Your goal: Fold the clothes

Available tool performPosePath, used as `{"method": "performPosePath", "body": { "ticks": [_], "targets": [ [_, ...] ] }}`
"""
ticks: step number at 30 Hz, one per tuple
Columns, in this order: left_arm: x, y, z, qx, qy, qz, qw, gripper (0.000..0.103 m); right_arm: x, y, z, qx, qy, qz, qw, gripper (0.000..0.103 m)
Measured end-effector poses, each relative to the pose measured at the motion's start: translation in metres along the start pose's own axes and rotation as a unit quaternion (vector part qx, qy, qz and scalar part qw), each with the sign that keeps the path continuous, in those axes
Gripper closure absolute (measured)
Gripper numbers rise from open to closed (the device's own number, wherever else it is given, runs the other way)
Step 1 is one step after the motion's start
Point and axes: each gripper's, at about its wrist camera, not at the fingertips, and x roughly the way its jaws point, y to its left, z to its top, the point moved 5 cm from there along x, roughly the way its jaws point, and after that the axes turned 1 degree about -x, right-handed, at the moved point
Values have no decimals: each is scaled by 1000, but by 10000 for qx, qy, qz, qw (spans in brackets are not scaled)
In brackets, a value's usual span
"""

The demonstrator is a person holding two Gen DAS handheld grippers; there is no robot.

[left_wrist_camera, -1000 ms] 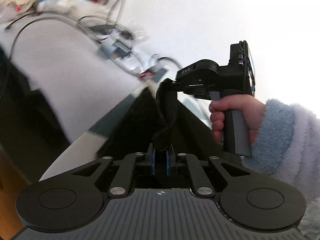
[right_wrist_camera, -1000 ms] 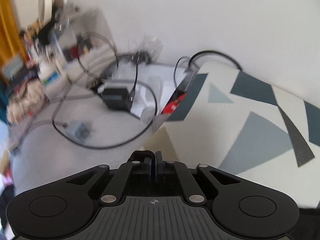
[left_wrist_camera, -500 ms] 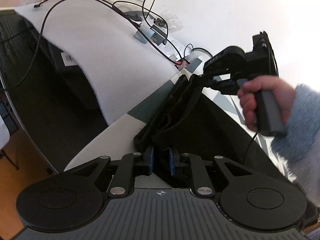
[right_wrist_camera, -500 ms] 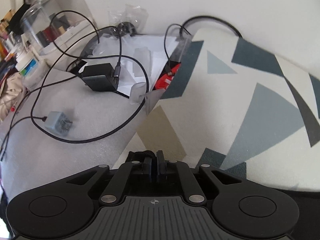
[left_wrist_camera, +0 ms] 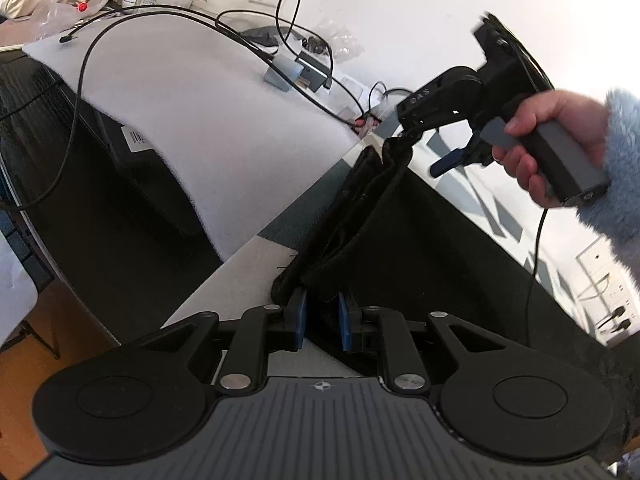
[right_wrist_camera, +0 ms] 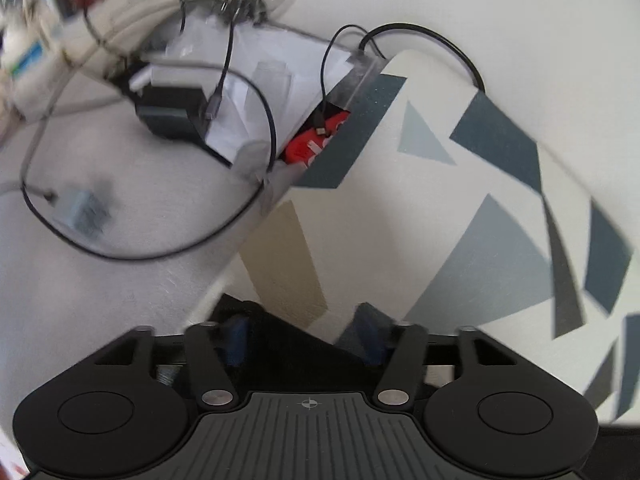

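Left gripper [left_wrist_camera: 322, 316] jaws narrowly parted, pinching at 12 o'clock. Right gripper [right_wrist_camera: 306, 334] jaws spread wide; right hand [left_wrist_camera: 556, 140] wraps its handle at 2 o'clock.

Count from my two wrists: one black garment [left_wrist_camera: 400, 240] on one patterned cloth [right_wrist_camera: 460, 208]. Two grippers, my left [left_wrist_camera: 322, 318] and right [right_wrist_camera: 304, 334]. Beside the cloth: one grey adapter [left_wrist_camera: 282, 76], one black box [right_wrist_camera: 170, 114], one red item [right_wrist_camera: 314, 146], several black cables, uncounted.
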Motion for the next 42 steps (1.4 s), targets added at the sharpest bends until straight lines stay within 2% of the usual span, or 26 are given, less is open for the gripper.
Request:
{"method": "performPosePath", "body": {
  "ticks": [3,6,9,12,16,22,27,36,38,40,42],
  "targets": [
    [-3,-4,-1,185,29,103,9998,85,1,7,4,-259,90,-177,9995,39],
    [-3,-4,-1,208,45,103,9997,85,1,6,9,-230,299,-42,9993,40],
    [-3,-4,-1,246,36,109,9996,84,7,-10,13,381,642,344,9966,39],
    [-3,-5,-1,313,34,141,9994,84,13,-27,19,1084,994,765,9862,41],
    [-2,-4,-1,307,41,133,9994,84,15,-40,14,1688,1117,1088,9732,41],
    [0,-7,-1,334,52,207,9992,85,4,-16,18,877,648,1104,9879,37],
    [-1,-7,-2,354,74,205,9991,85,-7,7,22,93,216,1082,9938,37],
    [-11,-1,0,304,-62,232,9992,84,-24,-13,4,41,-200,813,9965,37],
    [-13,0,0,296,-78,282,9991,84,-22,-17,-6,-133,-226,540,9982,37],
    [-14,1,-1,337,-74,407,9986,82,-11,-15,-14,-179,-137,459,9987,37],
    [-15,3,-2,377,-71,532,9978,67,2,-12,-21,-180,-24,444,9988,37]
  ]
}}
